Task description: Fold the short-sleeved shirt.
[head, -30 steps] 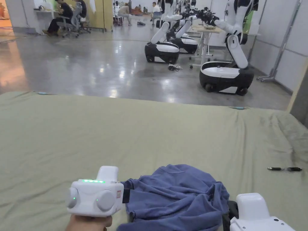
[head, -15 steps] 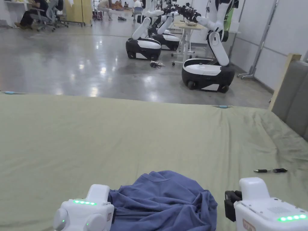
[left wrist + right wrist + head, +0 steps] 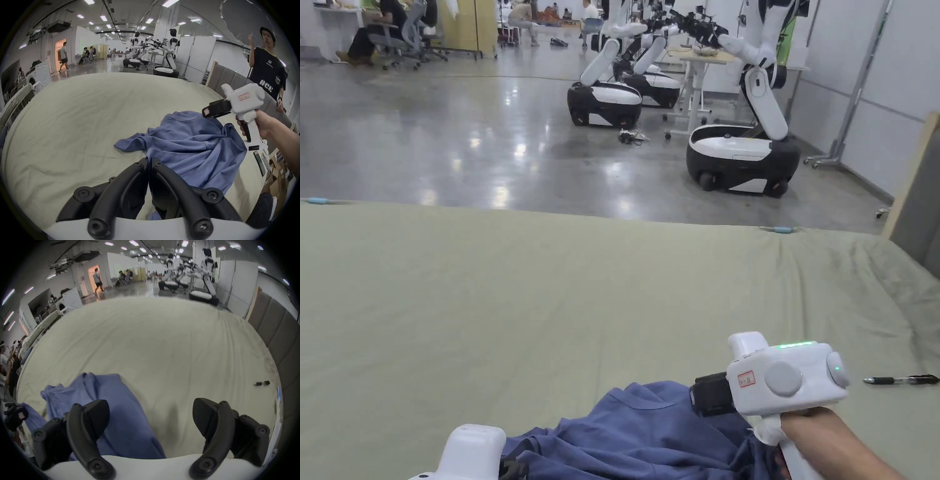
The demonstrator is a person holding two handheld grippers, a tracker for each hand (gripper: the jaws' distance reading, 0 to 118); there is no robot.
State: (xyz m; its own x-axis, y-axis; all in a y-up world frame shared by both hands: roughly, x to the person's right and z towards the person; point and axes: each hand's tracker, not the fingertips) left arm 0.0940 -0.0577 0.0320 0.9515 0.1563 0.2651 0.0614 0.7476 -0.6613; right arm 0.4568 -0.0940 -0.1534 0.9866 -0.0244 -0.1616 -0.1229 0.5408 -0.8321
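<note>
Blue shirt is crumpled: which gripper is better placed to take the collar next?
Right, probably. The right gripper hangs with jaws open just above the collar of the blue shirt. The left gripper is at the near hem, jaws together on a fold, far from the collar.

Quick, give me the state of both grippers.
Left gripper: shut on the shirt.
Right gripper: open, holding nothing, above the shirt's edge.

shirt point(image 3: 650, 431) on bed point(image 3: 550, 300) — pen point(image 3: 900, 379) right
</note>
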